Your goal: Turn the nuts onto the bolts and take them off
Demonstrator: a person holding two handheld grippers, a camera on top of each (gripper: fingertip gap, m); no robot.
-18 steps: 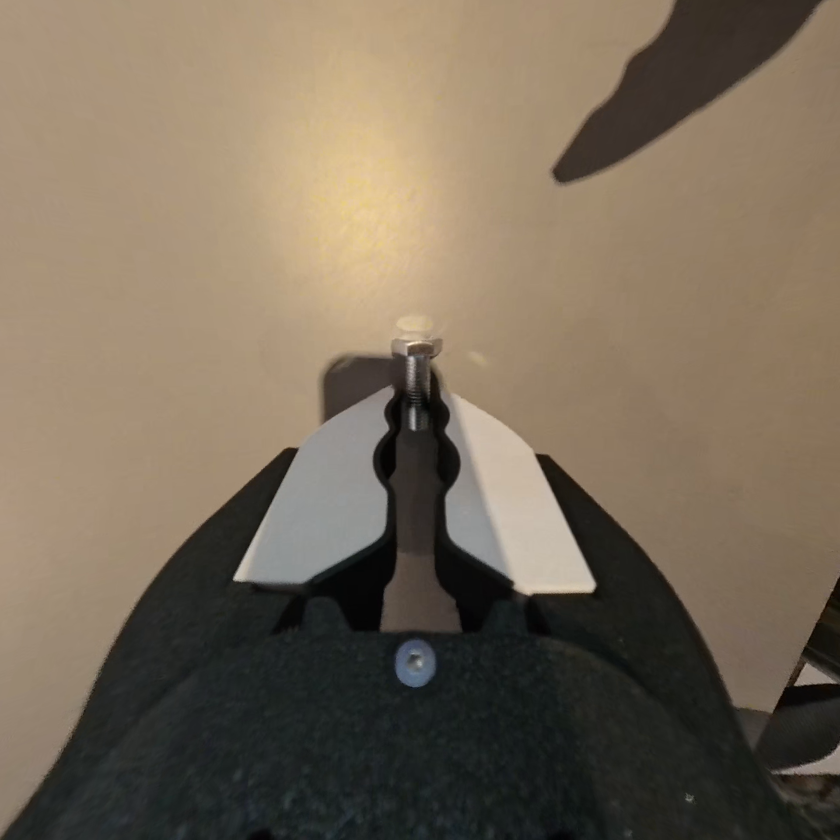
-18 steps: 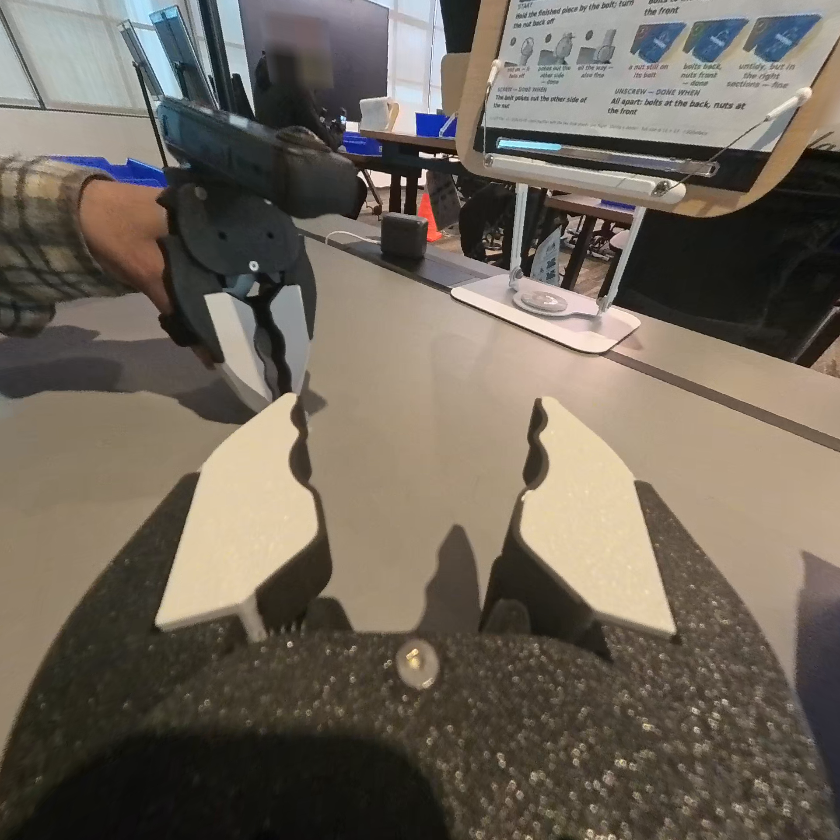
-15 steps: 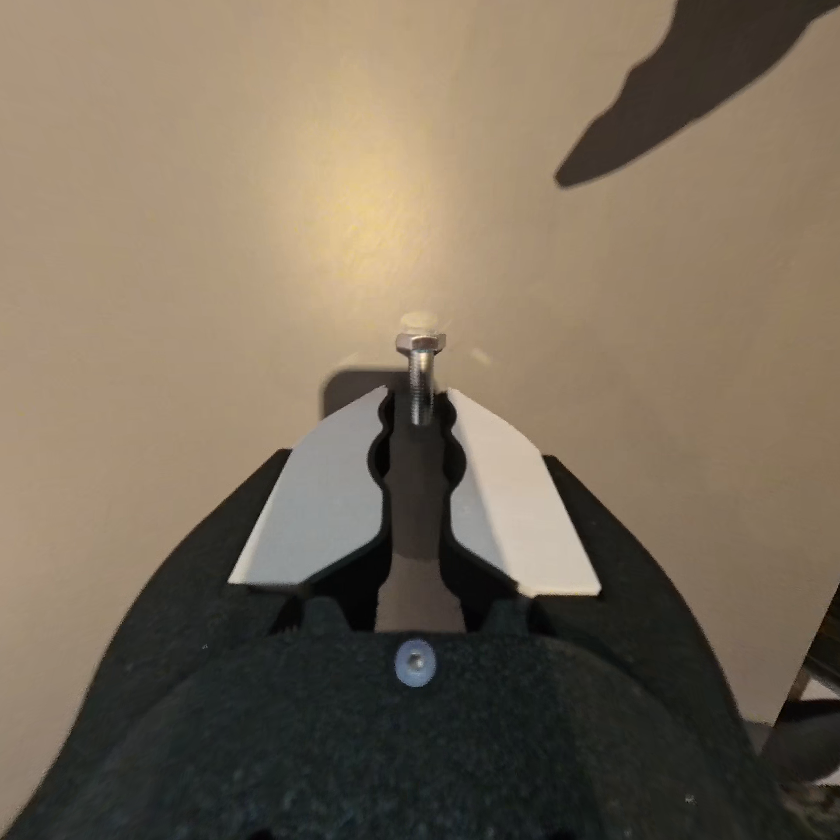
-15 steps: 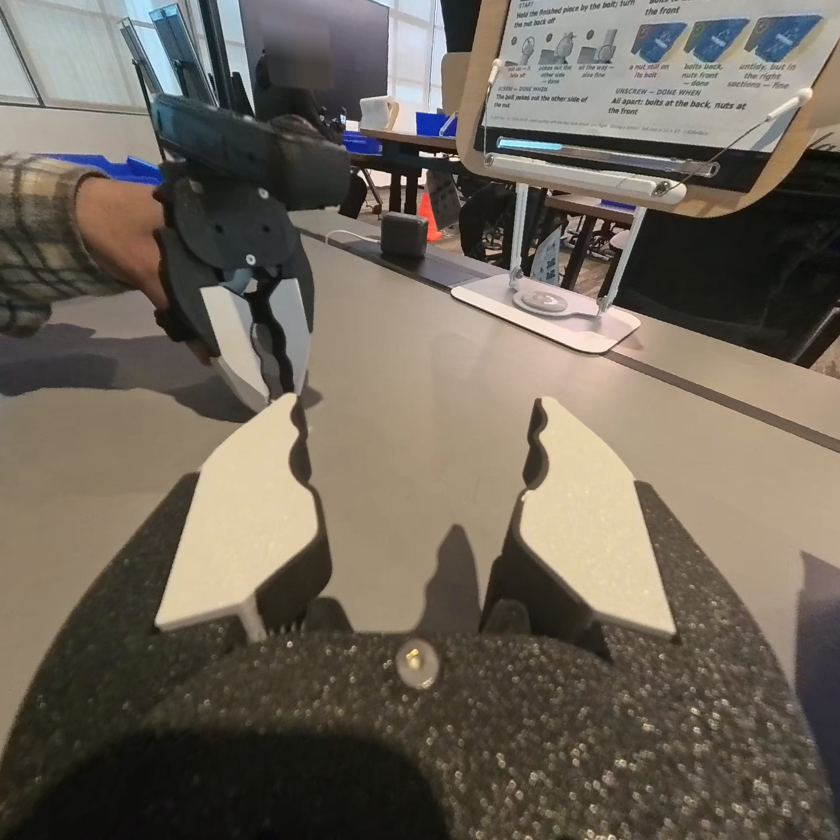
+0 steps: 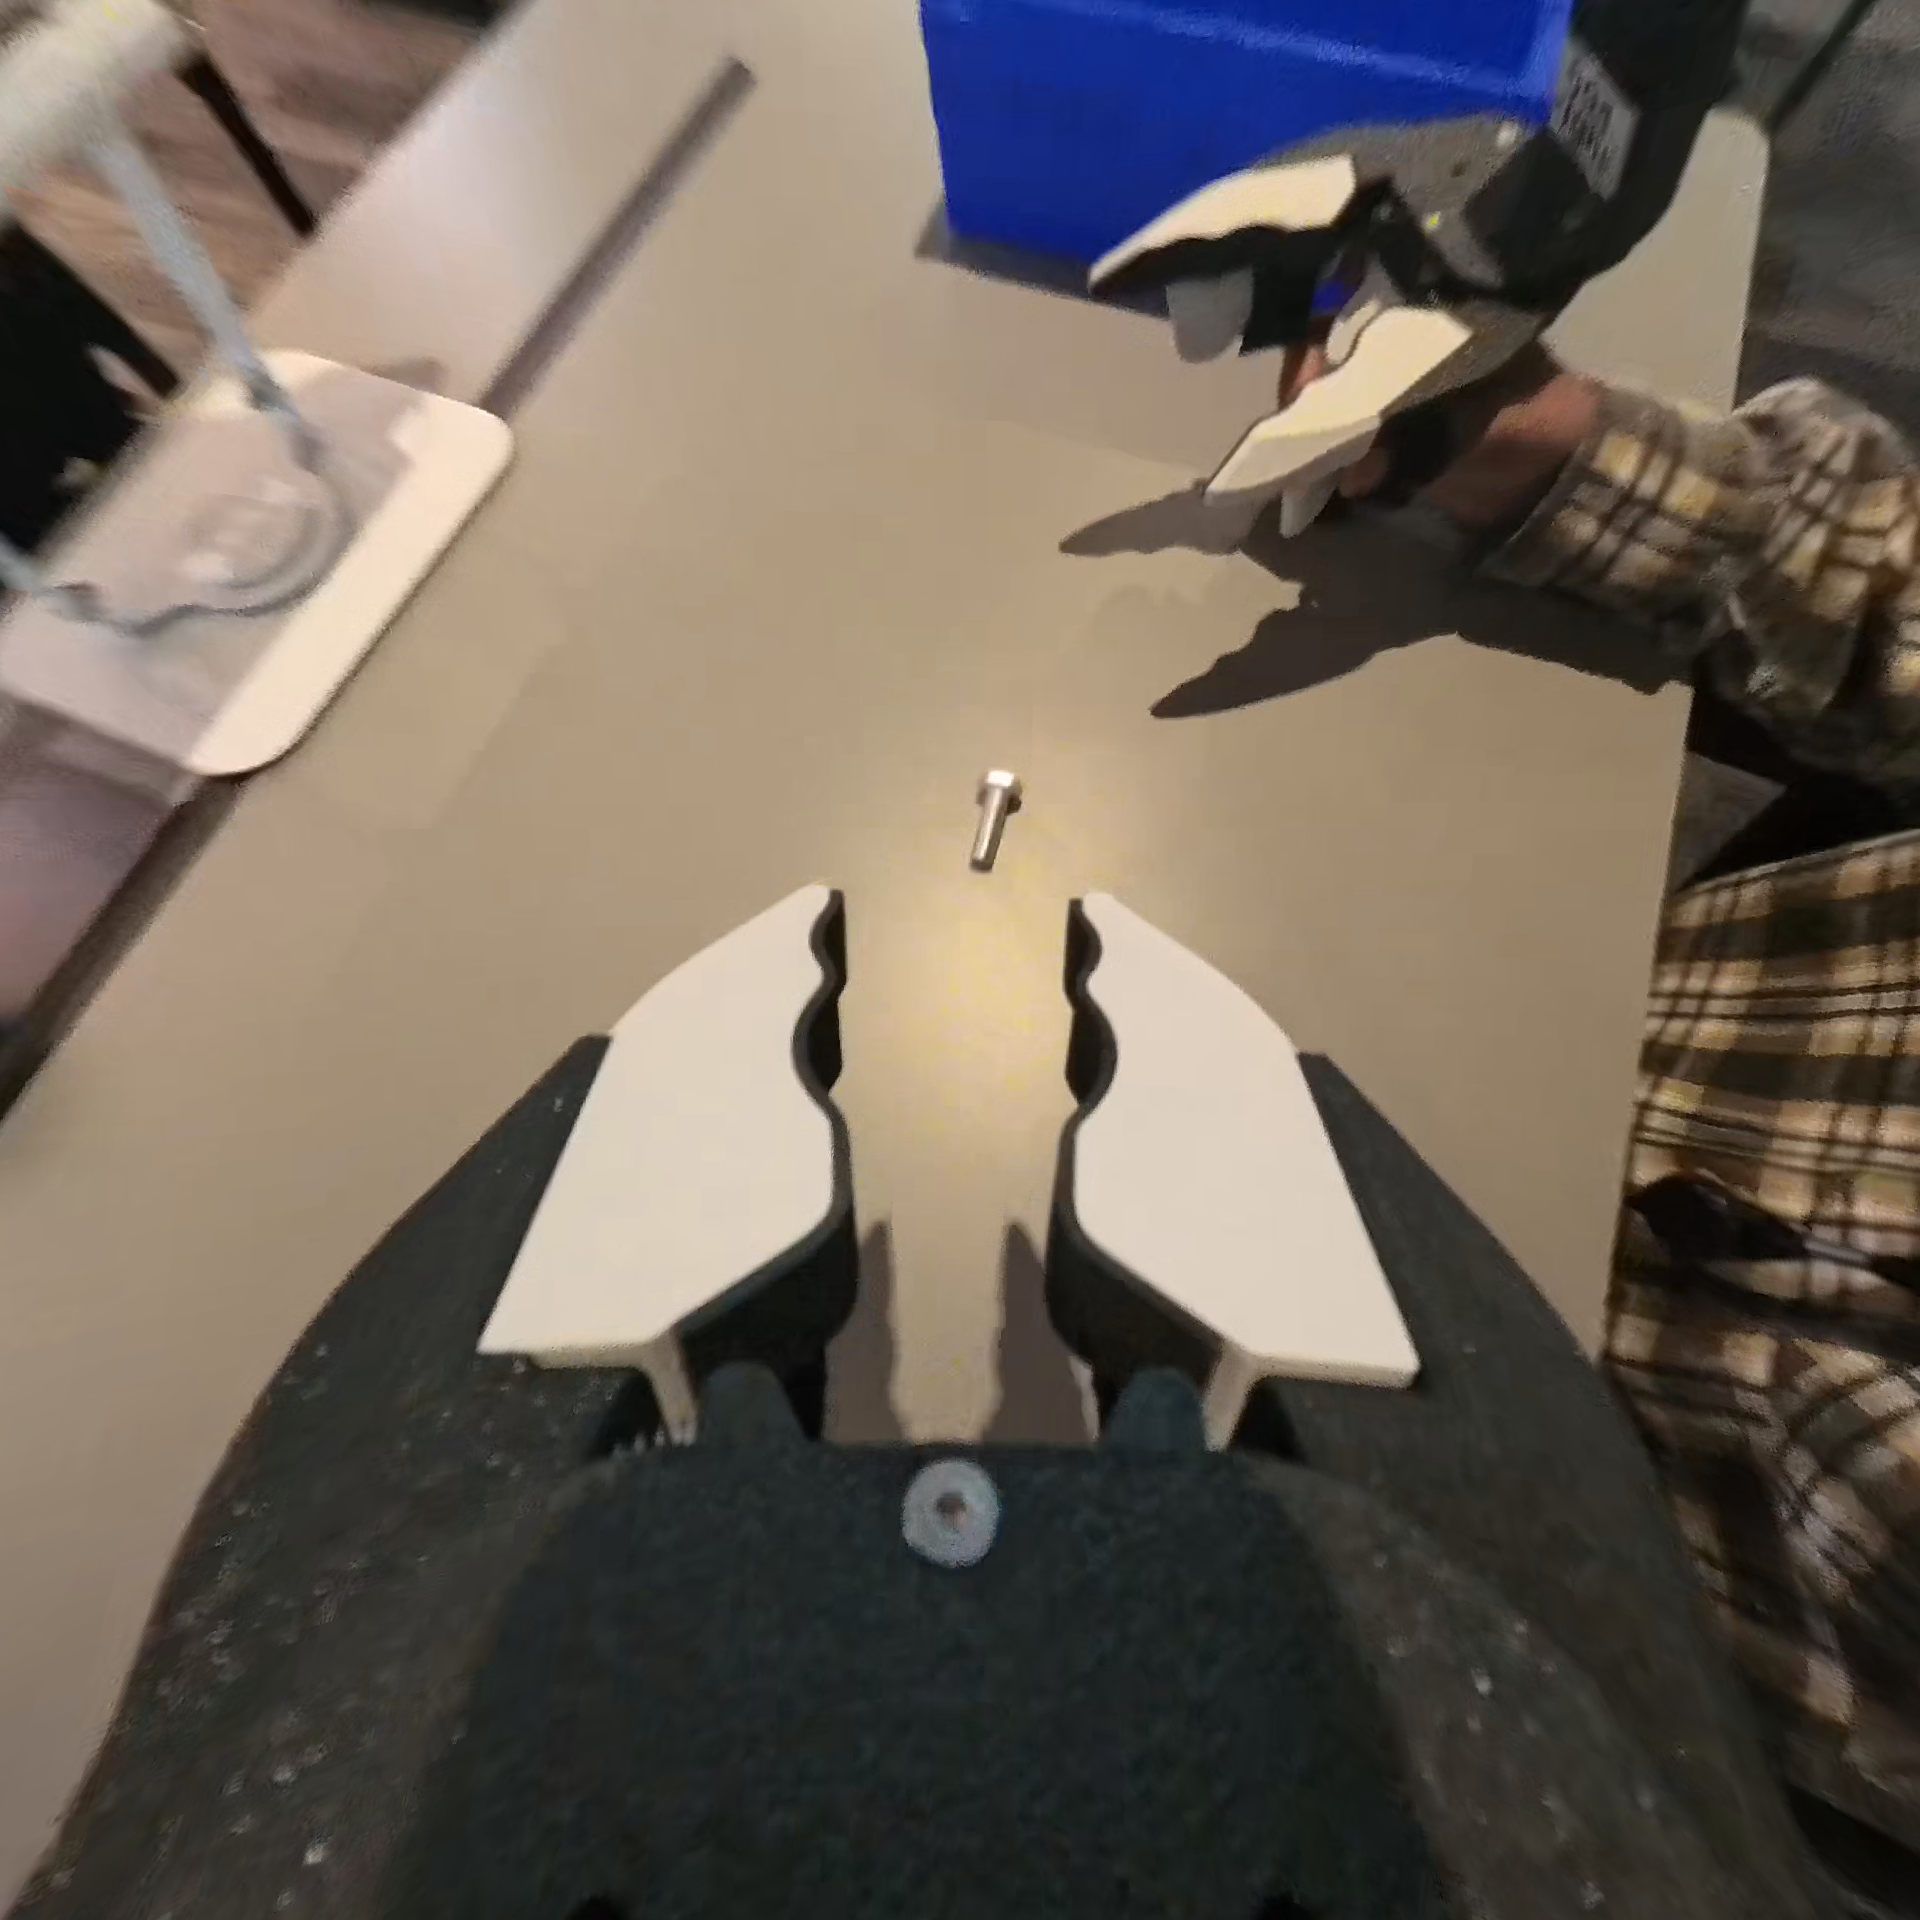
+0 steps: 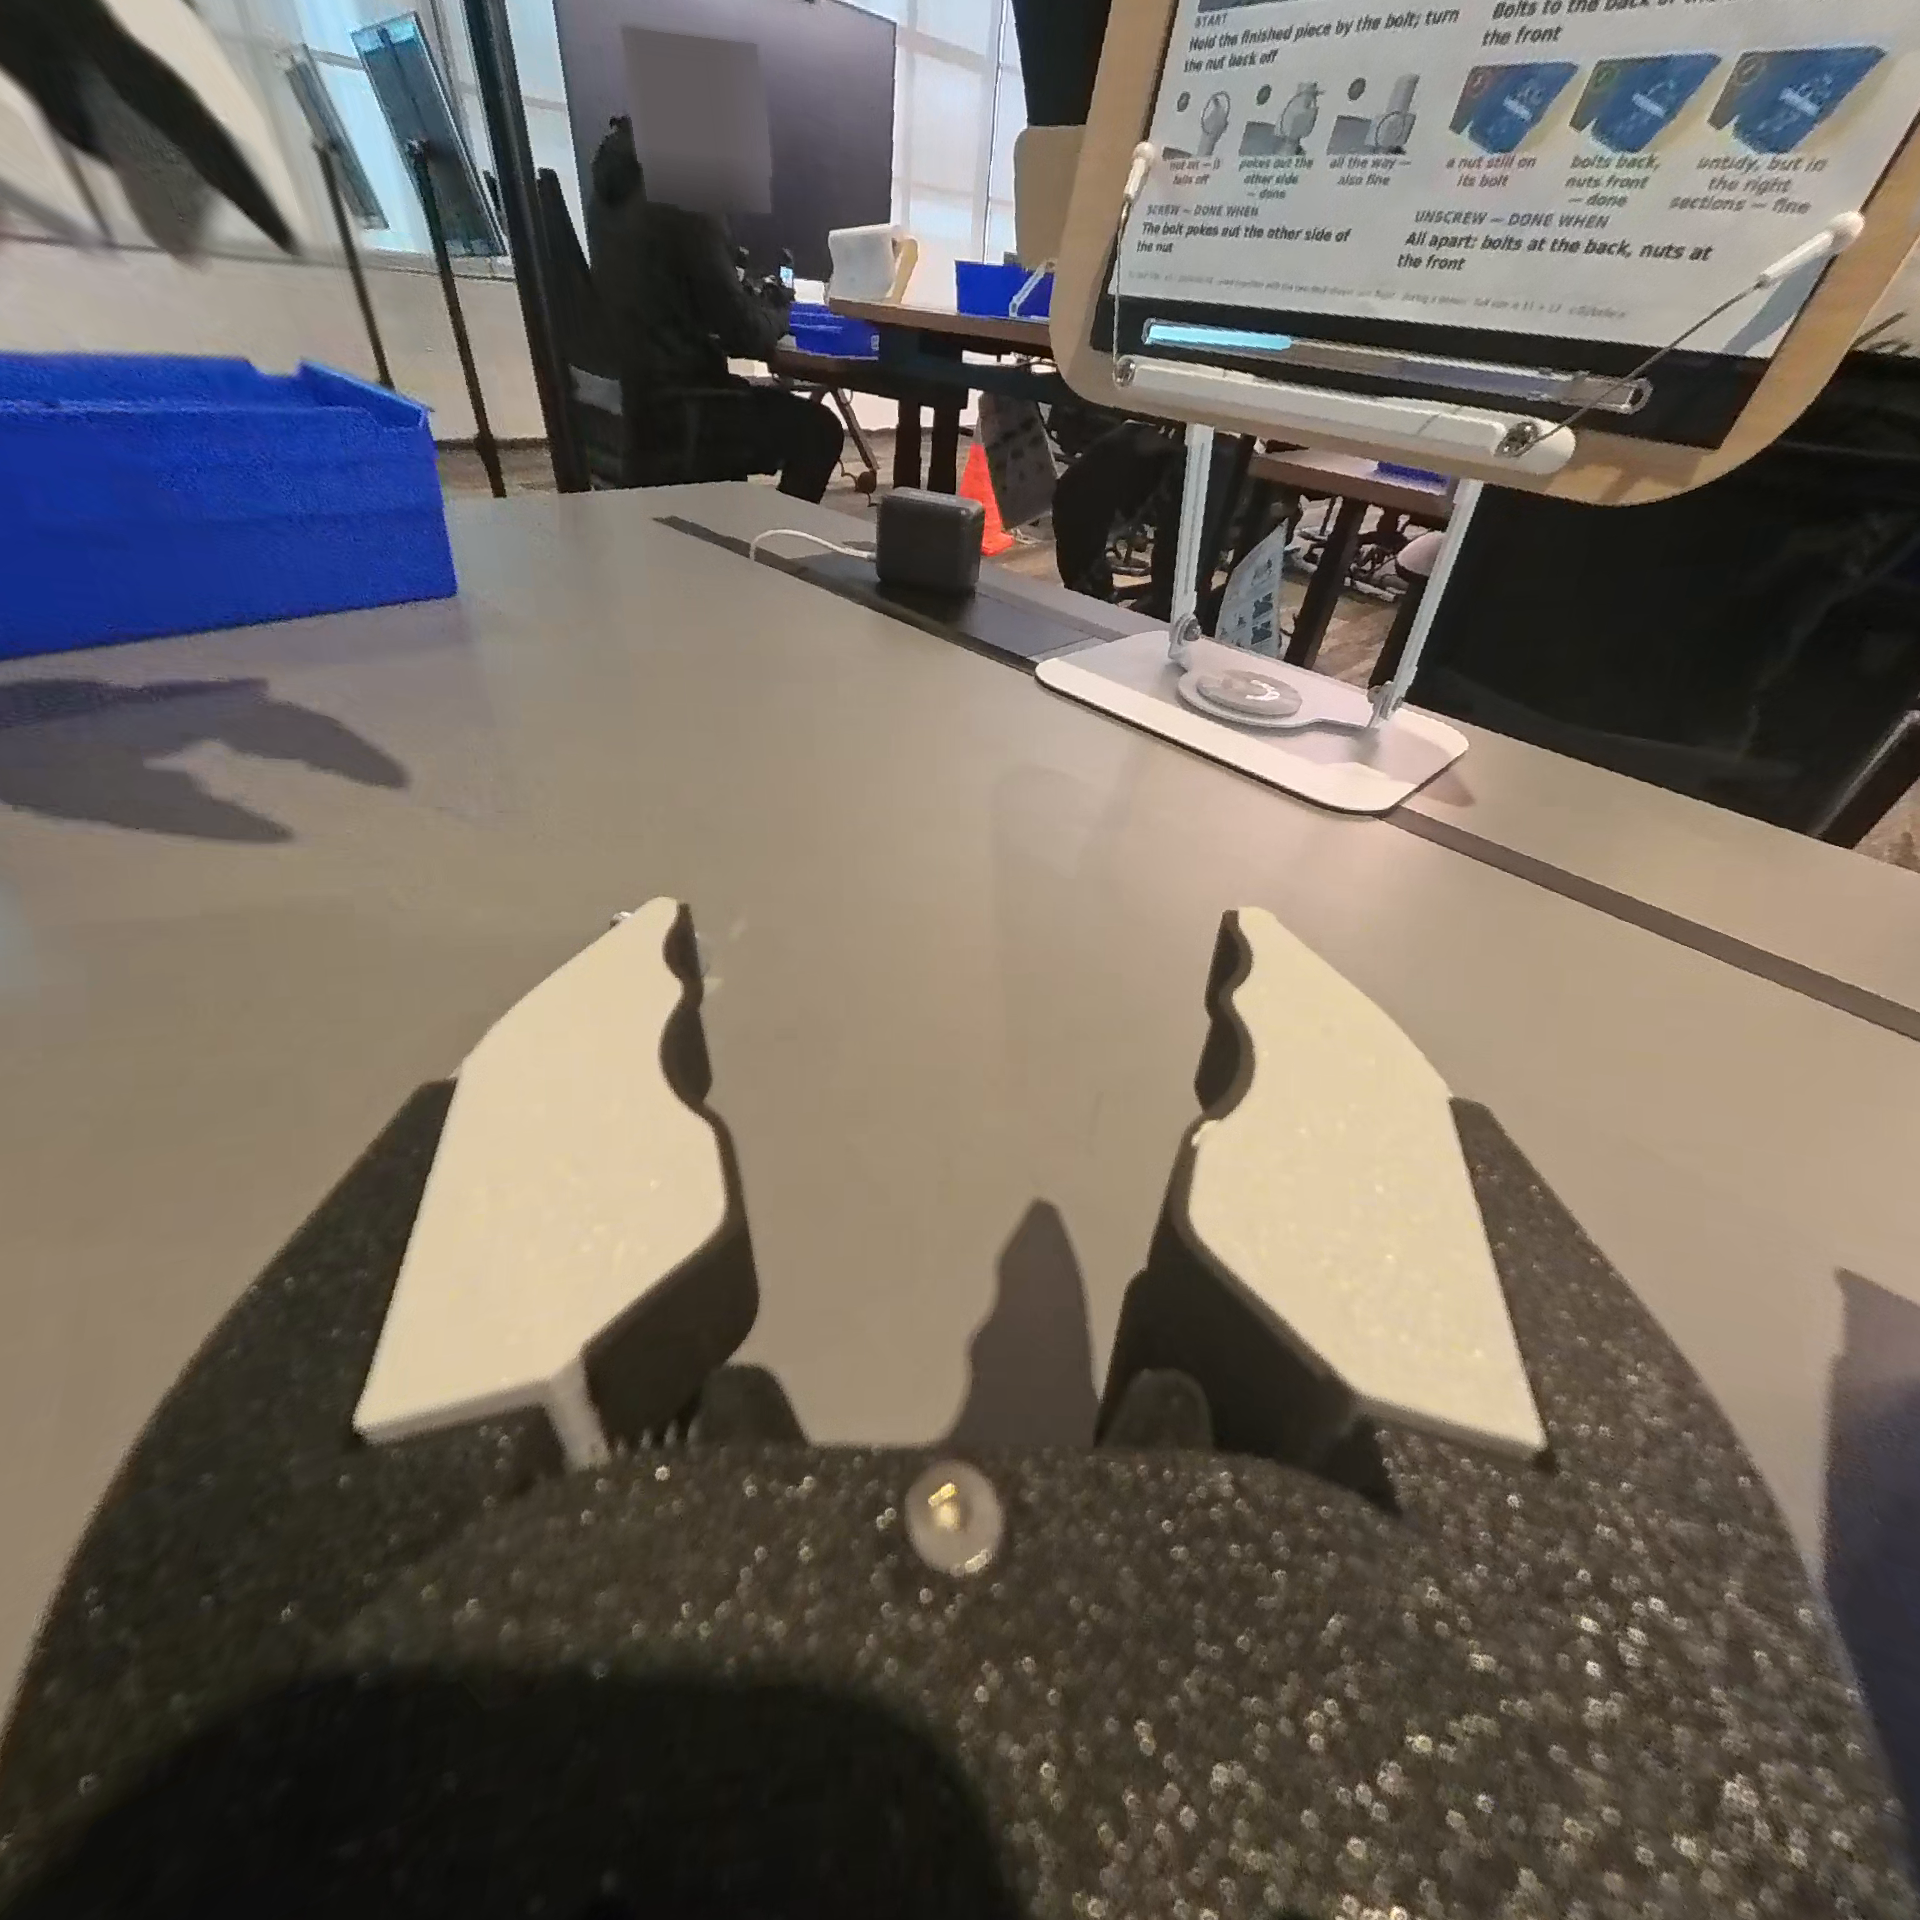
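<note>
Left gripper (image 5: pixel 954 906) is up off the table, jaws apart and empty, looking down on the bolt (image 5: pixel 992 819). The bolt lies alone on the table (image 5: pixel 644 644) just ahead of those fingertips, head pointing away, and there's no nut on it. So this one looks taken apart. Whether more bolts or nuts wait in the bin can't be told from here; no nut shows anywhere.

Right gripper (image 6: pixel 954 920) is spread wide too, holding nothing, low over the table. From the left wrist view it hangs beyond the bolt and off to the right, well apart from it, a plaid sleeve (image 5: pixel 1704 540) behind it.

My read: next comes either fetching a nut or putting this bolt away, and neither has begun.

The table is smooth, matte grey-beige, with a dark groove running along it. Beyond the bolt sits a blue bin (image 5: pixel 1226 114). Beyond and left of the bolt stands a tablet stand (image 6: pixel 1257 717), carrying an instruction sheet, with a small black box (image 6: pixel 928 540) near it. Behind that it's an office room: more desks, windows, a seated person.
</note>
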